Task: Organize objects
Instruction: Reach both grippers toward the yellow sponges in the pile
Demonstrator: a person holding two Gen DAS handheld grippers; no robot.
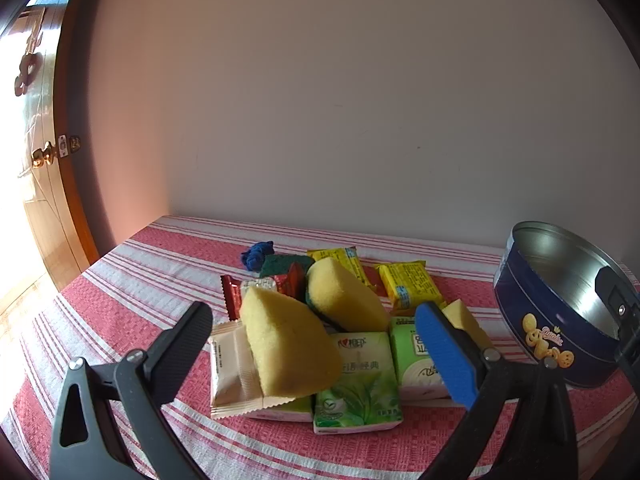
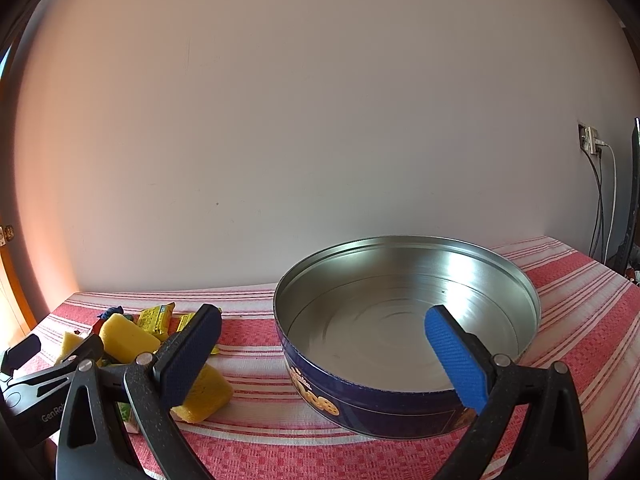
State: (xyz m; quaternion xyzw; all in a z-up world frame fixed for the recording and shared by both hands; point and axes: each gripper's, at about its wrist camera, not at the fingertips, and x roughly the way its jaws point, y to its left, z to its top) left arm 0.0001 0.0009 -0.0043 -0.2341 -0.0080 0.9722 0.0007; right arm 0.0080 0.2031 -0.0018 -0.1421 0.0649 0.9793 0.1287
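Observation:
A pile lies on the red striped cloth: yellow sponges, green tissue packs, a beige sachet, red packets, yellow packets, a blue yarn ball. My left gripper is open and empty, its jaws spread on either side of the near sponge. A round blue cookie tin stands open with nothing inside; it also shows in the left wrist view. My right gripper is open and empty over the tin's near left rim.
A plain wall runs behind the table. A wooden door with a brass knob stands at the left. A wall socket with hanging cables is at the far right. A sponge lies beside the tin.

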